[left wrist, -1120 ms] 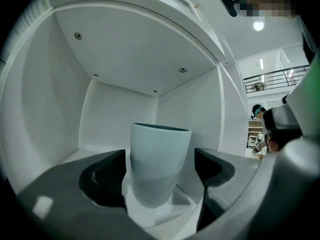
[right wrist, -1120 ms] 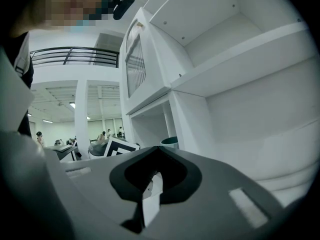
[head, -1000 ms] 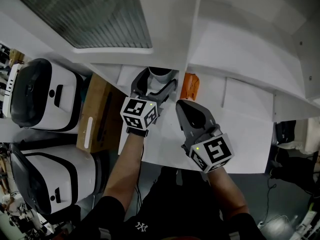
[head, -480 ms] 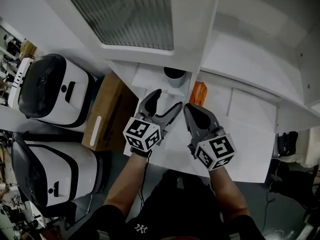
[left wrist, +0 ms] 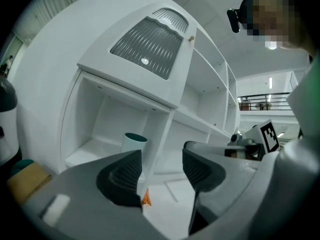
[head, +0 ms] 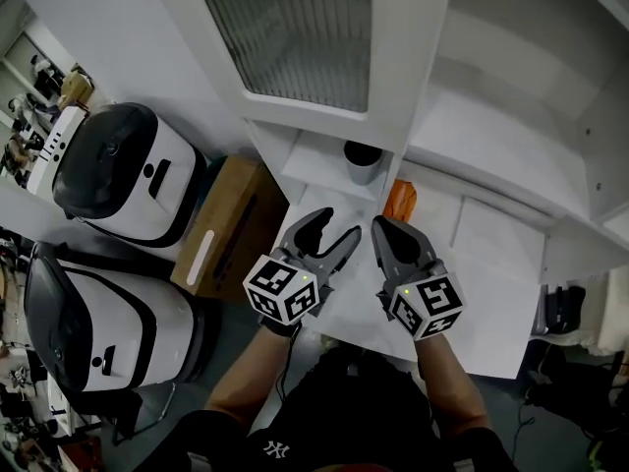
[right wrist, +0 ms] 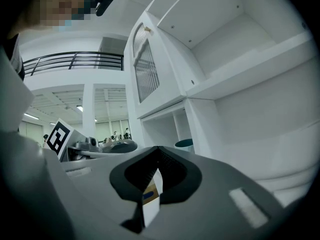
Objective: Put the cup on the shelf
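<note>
Cup: the cup (head: pixel 362 160) stands upright inside the low open compartment of the shelf (head: pixel 307 161), under the shelf's slatted door (head: pixel 295 28), close beside its upright post. I judge the placing done.
Left hand-held gripper (left wrist: pixel 161 164): jaws wide apart, nothing between them, in front of the shelf and clear of the cup.
Right hand-held gripper (right wrist: pixel 156 170): jaws pressed together, gripping nothing I can make out, in front of the shelf above the bench (head: pixel 472 283).
Risk 1: if I push my left side forward into the shelf, 1 spread jaw could clip the cup and tip it.
Risk 2: a low sweep could nudge the orange object (head: pixel 400 200) at the shelf's foot.
</note>
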`<action>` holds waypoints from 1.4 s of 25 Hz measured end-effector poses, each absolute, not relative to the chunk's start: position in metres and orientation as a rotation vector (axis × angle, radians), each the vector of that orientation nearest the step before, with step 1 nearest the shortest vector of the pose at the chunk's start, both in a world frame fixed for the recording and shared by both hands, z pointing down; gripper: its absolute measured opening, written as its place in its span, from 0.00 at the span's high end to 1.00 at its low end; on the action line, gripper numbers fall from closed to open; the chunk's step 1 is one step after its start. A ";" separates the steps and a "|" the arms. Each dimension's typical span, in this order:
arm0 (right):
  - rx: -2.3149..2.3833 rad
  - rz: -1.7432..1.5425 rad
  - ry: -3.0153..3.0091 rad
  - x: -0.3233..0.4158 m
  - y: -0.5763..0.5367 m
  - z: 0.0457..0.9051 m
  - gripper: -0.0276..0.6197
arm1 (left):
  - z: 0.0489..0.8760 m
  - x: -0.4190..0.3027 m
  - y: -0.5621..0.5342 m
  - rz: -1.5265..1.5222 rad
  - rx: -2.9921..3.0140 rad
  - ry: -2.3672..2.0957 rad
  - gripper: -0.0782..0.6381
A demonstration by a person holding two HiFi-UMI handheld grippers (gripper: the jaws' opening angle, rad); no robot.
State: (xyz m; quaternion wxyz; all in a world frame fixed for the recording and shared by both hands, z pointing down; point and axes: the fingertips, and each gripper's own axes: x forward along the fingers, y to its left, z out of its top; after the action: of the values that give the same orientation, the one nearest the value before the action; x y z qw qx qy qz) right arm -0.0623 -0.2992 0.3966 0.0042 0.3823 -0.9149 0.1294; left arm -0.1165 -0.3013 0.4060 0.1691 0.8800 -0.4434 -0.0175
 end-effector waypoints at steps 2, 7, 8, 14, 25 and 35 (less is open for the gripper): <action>1.188 0.405 -2.876 -0.063 -0.294 0.393 0.94 | 0.400 -0.116 -0.293 -0.062 2.490 -1.261 0.54; 1.154 0.378 -2.905 -0.069 -0.284 0.378 0.94 | 0.377 -0.113 -0.276 -0.100 2.500 -1.275 0.67; 1.147 0.366 -2.913 -0.070 -0.282 0.374 0.94 | 0.373 -0.115 -0.273 -0.108 2.498 -1.286 0.70; 1.097 0.301 -2.945 -0.078 -0.274 0.355 0.94 | 0.353 -0.134 -0.261 -0.163 2.458 -1.380 0.89; 1.056 0.251 -2.996 -0.089 -0.266 0.327 0.94 | 0.324 -0.132 -0.253 -0.110 2.503 -1.415 0.89; 1.074 0.228 -2.967 -0.080 -0.265 0.327 0.94 | 0.321 -0.134 -0.254 -0.101 2.518 -1.460 0.89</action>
State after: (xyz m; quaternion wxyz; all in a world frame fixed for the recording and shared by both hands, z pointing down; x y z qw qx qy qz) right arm -0.0803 -0.2647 0.3269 -0.0110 0.3395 -0.9378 0.0719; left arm -0.1343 -0.2543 0.3214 0.1145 0.8589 -0.4979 -0.0344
